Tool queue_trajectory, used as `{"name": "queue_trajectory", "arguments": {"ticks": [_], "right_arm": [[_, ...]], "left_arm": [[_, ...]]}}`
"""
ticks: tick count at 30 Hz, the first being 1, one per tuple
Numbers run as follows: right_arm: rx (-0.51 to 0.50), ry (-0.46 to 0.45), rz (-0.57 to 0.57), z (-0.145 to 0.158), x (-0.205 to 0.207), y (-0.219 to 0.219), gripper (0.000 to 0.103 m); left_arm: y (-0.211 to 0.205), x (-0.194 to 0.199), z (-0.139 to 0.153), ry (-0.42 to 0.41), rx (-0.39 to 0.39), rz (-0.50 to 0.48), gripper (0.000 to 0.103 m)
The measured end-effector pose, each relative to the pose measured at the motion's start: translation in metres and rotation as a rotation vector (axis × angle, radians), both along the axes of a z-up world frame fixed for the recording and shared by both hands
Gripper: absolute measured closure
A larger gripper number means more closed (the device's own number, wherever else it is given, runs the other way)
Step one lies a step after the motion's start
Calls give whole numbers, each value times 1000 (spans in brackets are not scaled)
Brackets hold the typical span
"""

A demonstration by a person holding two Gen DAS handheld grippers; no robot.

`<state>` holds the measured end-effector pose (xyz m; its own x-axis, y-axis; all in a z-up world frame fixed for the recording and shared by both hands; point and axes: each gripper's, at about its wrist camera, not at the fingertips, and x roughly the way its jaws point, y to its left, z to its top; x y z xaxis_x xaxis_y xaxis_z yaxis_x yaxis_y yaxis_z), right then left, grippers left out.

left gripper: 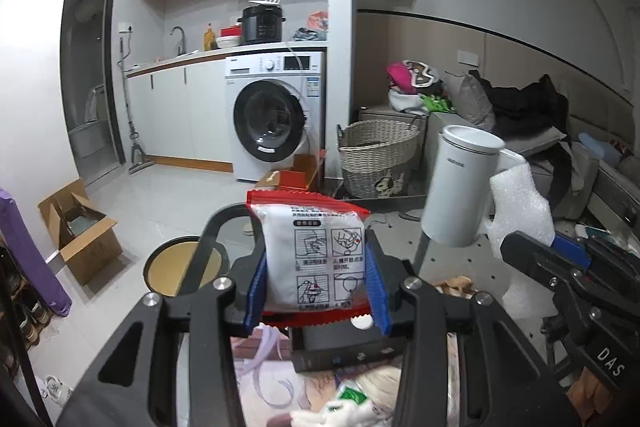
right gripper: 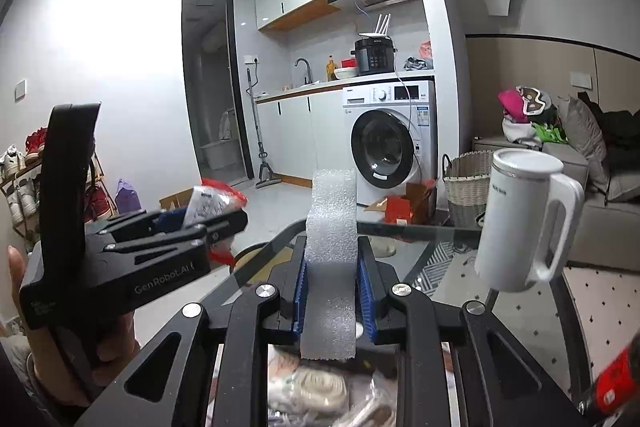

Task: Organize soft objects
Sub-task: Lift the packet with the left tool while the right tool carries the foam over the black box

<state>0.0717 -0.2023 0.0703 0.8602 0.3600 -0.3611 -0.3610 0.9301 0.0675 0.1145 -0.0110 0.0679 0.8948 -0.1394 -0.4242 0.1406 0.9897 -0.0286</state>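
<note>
The left gripper (left gripper: 316, 283) was clamped partway on a soft red-and-white packet (left gripper: 314, 259), held up left of the white jug (left gripper: 460, 187); the right gripper (right gripper: 332, 291) pinched a light, crushable foam strip (right gripper: 332, 247) at mid-length; both likely wanted gentle, central holds.

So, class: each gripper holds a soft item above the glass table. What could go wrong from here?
1. The tall strip of white foam sheet juts far past the right gripper; it could flop or brush the white lidded jug.
2. The red-edged white plastic packet is pinched only at its sides by the left gripper, so it might slip.
</note>
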Motion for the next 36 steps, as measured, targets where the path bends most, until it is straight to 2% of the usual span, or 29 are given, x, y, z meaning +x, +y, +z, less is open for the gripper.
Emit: {"name": "queue_trajectory", "arguments": {"ticks": [4, 8, 14, 19, 22, 26, 33, 36], "right_arm": [[-15, 15, -5, 3, 29, 12, 81], [-7, 85, -30, -2, 57, 19, 81], [-24, 205, -57, -23, 88, 24, 81], [-37, 286, -75, -47, 105, 19, 81], [-48, 328, -76, -61, 113, 19, 81], [-26, 405, -80, -75, 125, 10, 81], [-40, 488, -84, -92, 139, 0, 81], [-43, 522, -70, -97, 141, -1, 81]], "left_arm": [[0, 18, -2, 11, 24, 9, 62], [2, 38, -9, 66, -10, -4, 62], [-9, 59, -29, 157, -3, -17, 62], [-17, 78, -56, 258, 7, -13, 62], [-23, 88, -64, 311, -16, -33, 62], [-36, 97, -77, 377, -1, -26, 62], [-44, 108, -93, 458, -2, -41, 62], [-44, 110, -101, 498, 29, -42, 62]]}}
